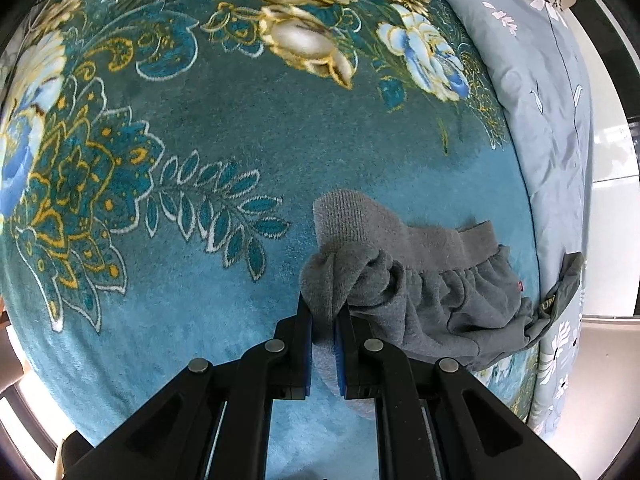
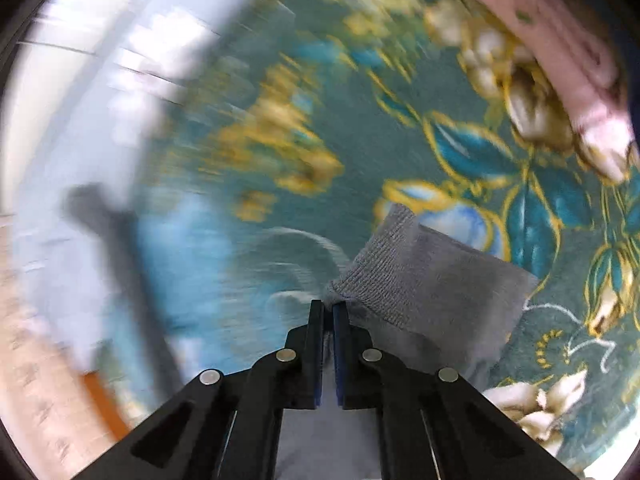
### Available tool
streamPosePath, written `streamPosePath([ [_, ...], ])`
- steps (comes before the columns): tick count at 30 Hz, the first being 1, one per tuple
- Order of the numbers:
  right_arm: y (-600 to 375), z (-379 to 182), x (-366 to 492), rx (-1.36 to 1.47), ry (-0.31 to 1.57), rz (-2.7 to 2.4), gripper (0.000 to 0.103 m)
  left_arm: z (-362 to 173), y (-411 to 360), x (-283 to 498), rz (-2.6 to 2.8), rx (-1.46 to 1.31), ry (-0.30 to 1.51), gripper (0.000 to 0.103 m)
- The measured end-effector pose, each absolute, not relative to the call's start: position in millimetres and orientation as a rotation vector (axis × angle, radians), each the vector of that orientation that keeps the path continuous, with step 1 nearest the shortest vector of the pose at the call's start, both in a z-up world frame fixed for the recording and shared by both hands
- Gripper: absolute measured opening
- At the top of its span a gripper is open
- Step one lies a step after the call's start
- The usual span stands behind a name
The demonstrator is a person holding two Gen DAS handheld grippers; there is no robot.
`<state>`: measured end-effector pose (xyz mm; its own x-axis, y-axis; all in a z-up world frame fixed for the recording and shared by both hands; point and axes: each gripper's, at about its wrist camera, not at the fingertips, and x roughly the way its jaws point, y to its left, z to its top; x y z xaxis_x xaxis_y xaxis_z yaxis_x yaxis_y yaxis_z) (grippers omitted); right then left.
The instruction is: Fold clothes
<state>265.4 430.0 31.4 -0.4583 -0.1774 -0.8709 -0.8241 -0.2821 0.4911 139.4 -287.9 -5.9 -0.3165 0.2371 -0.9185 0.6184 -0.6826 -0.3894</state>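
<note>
Both tools, the left tool [image 1: 323,312] and the right tool [image 2: 328,306], are clamped on the grey garment [image 1: 420,280], lying bunched near the blanket's [image 1: 200,140] edge, apparently to spread it for folding.

Bed with teal floral blanket [image 1: 208,128]; grey garment [image 1: 432,280] lying at 4 o'clock, grey-blue floral quilt [image 1: 548,92] along 3 o'clock edge.
</note>
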Motion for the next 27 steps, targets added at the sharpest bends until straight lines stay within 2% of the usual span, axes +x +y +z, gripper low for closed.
streamPosePath([
  [3,435,84,313,-1.000,1.588,2.033,0.004,17,-286,137,-2.189,1.582,1.081,0.008],
  [6,435,99,363,-0.927,1.536,2.135,0.004,47,-285,143,-2.354,1.446,1.170,0.008],
  [10,437,43,416,-1.074,1.536,1.968,0.004,49,-280,154,-2.419,1.500,1.152,0.008],
  [13,431,-7,445,-1.142,1.581,1.796,0.004,15,-286,166,-2.295,1.625,1.173,0.008],
  [16,427,-27,457,-1.186,1.579,1.744,0.004,-12,-296,183,-2.183,1.642,1.243,0.008],
  [19,429,-20,457,-1.183,1.574,1.788,0.003,-21,-300,194,-2.145,1.635,1.271,0.008],
  [23,434,0,457,-1.182,1.516,1.908,0.003,-6,-300,197,-2.191,1.559,1.304,0.008],
  [27,435,-21,467,-1.246,1.482,1.829,0.003,3,-294,199,-2.233,1.536,1.260,0.008],
])
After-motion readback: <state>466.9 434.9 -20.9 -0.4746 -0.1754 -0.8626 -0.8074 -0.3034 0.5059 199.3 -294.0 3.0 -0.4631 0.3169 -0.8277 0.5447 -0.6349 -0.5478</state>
